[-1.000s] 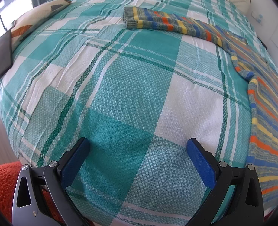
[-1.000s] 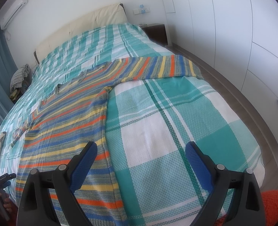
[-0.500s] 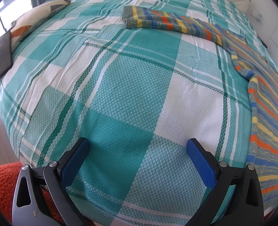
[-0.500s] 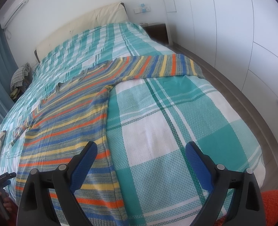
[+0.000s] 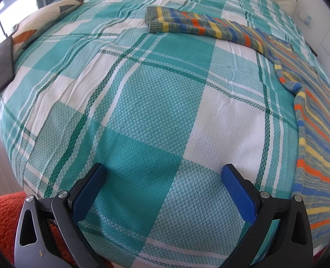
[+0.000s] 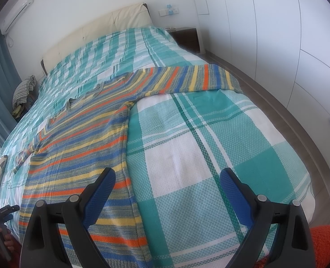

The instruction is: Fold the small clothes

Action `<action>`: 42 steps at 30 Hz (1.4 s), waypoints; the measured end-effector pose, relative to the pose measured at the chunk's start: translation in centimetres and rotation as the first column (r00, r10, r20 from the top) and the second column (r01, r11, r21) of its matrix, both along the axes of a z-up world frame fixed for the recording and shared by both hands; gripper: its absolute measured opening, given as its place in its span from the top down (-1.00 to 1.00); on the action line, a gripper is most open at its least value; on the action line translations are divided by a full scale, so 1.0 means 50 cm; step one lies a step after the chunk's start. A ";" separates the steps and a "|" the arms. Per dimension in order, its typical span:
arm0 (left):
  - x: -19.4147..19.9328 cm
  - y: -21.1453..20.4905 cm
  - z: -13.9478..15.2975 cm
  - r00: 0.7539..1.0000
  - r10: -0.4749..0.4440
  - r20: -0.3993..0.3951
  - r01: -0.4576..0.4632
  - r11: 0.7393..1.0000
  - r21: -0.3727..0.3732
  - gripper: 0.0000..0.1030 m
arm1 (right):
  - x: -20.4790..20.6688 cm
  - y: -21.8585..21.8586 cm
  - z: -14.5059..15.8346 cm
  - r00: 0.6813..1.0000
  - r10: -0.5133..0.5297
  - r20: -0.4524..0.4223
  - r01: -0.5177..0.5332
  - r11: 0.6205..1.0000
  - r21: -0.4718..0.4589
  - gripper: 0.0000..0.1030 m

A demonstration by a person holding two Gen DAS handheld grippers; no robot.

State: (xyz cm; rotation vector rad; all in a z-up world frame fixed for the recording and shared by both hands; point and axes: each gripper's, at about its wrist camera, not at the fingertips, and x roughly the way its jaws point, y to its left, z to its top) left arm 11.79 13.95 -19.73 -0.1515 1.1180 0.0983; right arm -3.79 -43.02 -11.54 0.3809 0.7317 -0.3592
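A striped knit sweater point(image 6: 75, 156) in orange, yellow, blue and grey lies flat on the teal plaid bed point(image 6: 198, 145), sleeves spread out. Its right sleeve point(image 6: 198, 78) stretches toward the bed's right edge. In the left wrist view its body point(image 5: 317, 145) lies at the right and its other sleeve point(image 5: 198, 23) reaches across the far part. My left gripper point(image 5: 163, 176) is open and empty over bare bedspread point(image 5: 142, 111), left of the sweater. My right gripper point(image 6: 167, 178) is open and empty, its left finger over the sweater's lower right side.
A dark phone point(image 5: 3, 64) lies on a patterned pillow point(image 5: 42, 20) at the bed's left edge. An orange rug point(image 5: 1, 218) lies below the bed's foot. White wardrobes point(image 6: 288, 33) and a nightstand point(image 6: 185, 36) stand to the right. The left gripper's handle point(image 6: 1, 214) shows at lower left.
Both grippers have shifted slightly; the right one has moved a little left toward the sweater's side. Both stay open and empty. The sweater has not moved.
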 end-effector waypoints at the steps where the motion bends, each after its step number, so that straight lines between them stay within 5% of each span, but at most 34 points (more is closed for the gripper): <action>1: 0.000 0.000 0.000 1.000 0.000 0.000 0.000 1.000 0.000 -0.99 | 0.000 0.000 0.000 1.000 0.000 0.000 0.000 1.000 0.000 -0.82; 20: 0.003 0.001 0.003 1.000 0.000 -0.001 0.000 1.000 -0.004 -0.99 | 0.002 0.001 -0.001 1.000 0.005 -0.004 -0.005 1.000 0.008 -0.82; 24: -0.004 0.007 0.003 1.000 -0.001 0.000 0.001 1.000 -0.032 -0.99 | 0.021 -0.040 0.011 0.998 0.055 0.014 -0.056 0.987 0.151 -0.82; 28: -0.008 0.006 0.002 1.000 0.008 0.006 -0.008 0.999 -0.035 -0.99 | 0.016 -0.169 0.075 0.987 -0.058 0.150 0.013 0.959 0.283 -0.82; 31: -0.007 0.002 0.002 1.000 0.022 0.011 -0.022 1.000 -0.022 -0.99 | 0.031 -0.296 0.069 0.966 -0.182 0.185 0.069 0.867 0.493 -0.83; 34: -0.007 0.003 0.002 0.999 0.033 0.018 -0.033 0.999 -0.021 -0.99 | 0.072 -0.379 0.013 0.955 -0.231 0.188 0.041 0.726 0.686 -0.83; 38: -0.007 0.001 0.002 0.999 0.034 0.024 -0.033 0.999 -0.014 -0.99 | 0.121 -0.425 -0.085 0.945 -0.302 0.128 0.085 0.601 0.795 -0.80; 42: -0.004 -0.003 0.000 0.999 0.040 0.024 -0.041 0.999 0.005 -0.99 | 0.136 -0.457 -0.164 0.872 -0.475 0.120 0.133 0.466 0.875 -0.70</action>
